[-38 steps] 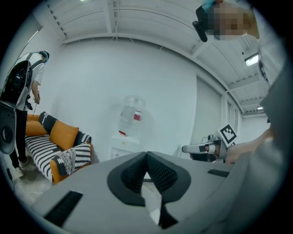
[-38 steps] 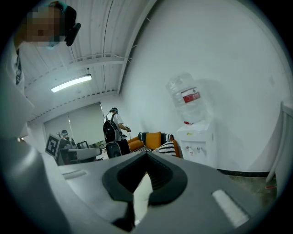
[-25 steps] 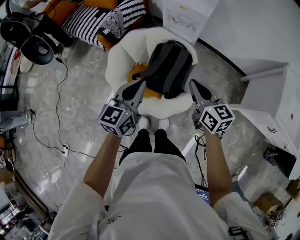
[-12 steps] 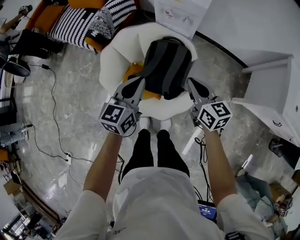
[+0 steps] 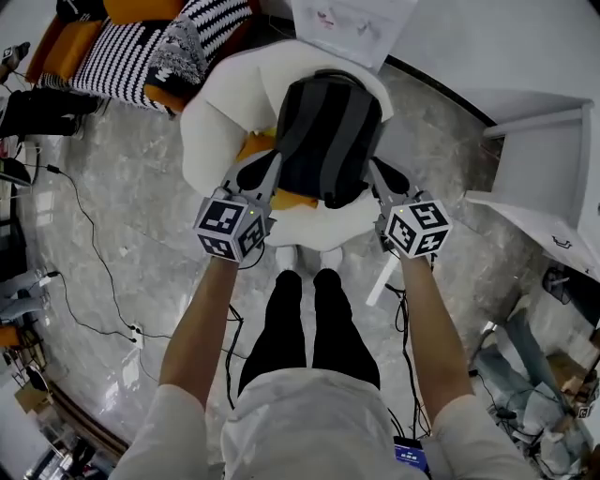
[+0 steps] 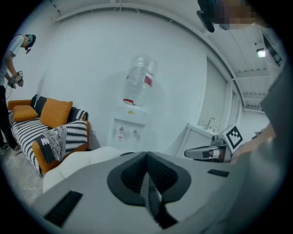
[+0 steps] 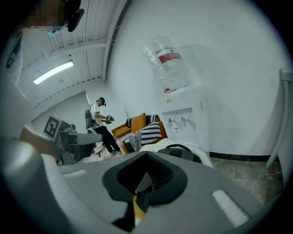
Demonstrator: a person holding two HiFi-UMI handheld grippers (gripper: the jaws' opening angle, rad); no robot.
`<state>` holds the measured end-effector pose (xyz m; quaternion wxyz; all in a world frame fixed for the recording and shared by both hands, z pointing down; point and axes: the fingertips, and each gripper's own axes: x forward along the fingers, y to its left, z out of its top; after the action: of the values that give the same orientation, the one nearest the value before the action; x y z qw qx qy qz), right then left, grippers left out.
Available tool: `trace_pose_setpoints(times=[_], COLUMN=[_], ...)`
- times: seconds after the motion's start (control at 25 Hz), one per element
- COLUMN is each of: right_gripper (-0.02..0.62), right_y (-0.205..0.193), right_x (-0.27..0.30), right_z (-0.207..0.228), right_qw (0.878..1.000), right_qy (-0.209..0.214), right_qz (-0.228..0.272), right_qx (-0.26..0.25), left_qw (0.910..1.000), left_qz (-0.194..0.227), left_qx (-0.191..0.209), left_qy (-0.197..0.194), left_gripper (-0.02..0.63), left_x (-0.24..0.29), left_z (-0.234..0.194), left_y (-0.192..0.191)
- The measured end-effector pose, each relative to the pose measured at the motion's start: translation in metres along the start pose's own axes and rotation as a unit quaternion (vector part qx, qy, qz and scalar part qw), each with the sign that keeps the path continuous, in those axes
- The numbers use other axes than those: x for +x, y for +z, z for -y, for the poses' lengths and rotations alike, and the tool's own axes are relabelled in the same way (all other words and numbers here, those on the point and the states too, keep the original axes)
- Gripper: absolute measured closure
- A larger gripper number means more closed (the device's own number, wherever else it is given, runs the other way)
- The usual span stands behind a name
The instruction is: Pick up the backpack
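A dark grey backpack [image 5: 328, 131] stands on a white round chair [image 5: 211, 122], with an orange cushion [image 5: 255, 147] at its left. My left gripper [image 5: 270, 164] is level with the backpack's lower left side, jaws shut and empty. On the lower right side, my right gripper [image 5: 377, 169] is also shut with nothing held. Whether either tip touches the fabric I cannot tell. The left gripper view shows its pads [image 6: 147, 160] pressed together. In the right gripper view the shut jaws [image 7: 145, 171] point past the backpack's top [image 7: 179, 153].
A striped and orange sofa [image 5: 141, 47] stands at the back left, a white water dispenser [image 5: 352, 28] behind the chair. White cabinets [image 5: 553, 178] line the right. Cables [image 5: 84, 225] run over the marble floor on the left. Another person [image 7: 103, 128] stands far off.
Both grippers have sunk and moved forward, from in front of the chair to either side of the backpack's lower part. Both stayed shut.
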<state>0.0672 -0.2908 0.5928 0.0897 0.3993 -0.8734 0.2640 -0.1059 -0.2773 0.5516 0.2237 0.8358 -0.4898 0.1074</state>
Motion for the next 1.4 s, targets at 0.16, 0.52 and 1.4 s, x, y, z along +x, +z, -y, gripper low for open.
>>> trace_pose_setpoints(times=[0.16,0.52,1.4], right_gripper=[0.594,0.592,0.58], right_y=[-0.008,-0.045,-0.131], right_x=[0.021,0.068,0.136], right_z=[0.02,0.065,0.144], right_qw=[1.0,0.999,0.997], right_qy=[-0.015,-0.041,-0.079], right_qz=[0.007,0.004,-0.019], right_qx=[0.01,0.011,-0.001], left_qw=[0.9997,0.9987,0.9956], left_qz=[-0.017,-0.029,-0.071], left_qx=[0.013,0.038,0.061], left_qy=[-0.007,-0.016,-0.009], left_gripper=[0.62,0.614,0.483], left_x=[0.023,0.079,0.182], left_z=[-0.015,-0.045,-0.105], left_y=[-0.017,-0.053,-0.145])
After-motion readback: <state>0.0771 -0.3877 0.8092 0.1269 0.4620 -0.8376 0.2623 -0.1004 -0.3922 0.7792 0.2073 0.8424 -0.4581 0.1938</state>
